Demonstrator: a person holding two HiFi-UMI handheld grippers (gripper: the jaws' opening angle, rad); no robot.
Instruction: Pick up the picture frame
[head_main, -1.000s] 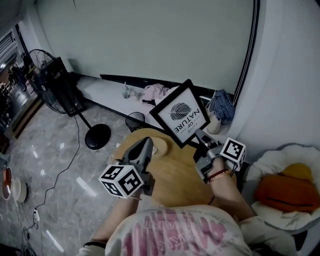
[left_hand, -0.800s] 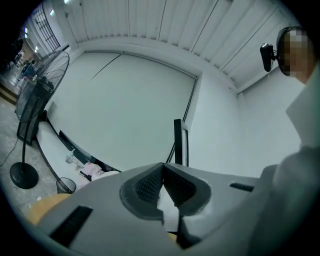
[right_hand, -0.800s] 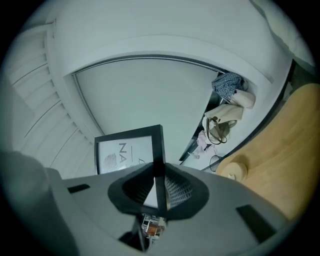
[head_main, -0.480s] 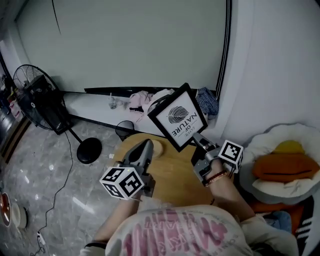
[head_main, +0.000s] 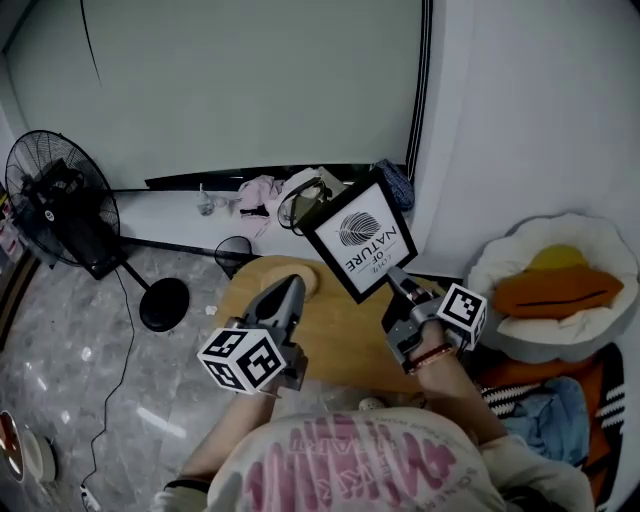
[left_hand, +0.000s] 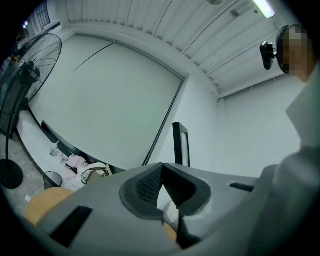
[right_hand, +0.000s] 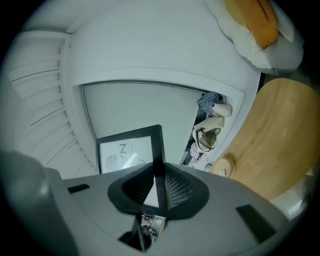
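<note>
— Where is the picture frame (head_main: 360, 236)?
— Lifted clear above the round wooden table (head_main: 345, 345) and tilted. The right gripper (head_main: 393, 277) has its jaws clamped on the frame's lower edge.
— And the left gripper (head_main: 292, 288)?
— It hovers over the table beside the frame, jaws pressed together, holding nothing.

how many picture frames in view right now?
1. The picture frame is up over the round table, its edge clamped in the right gripper. Clutter behind it could hide others.

"OF NATURE" printed on the picture frame (head_main: 361, 238), smaller line beside it unreadable
</note>
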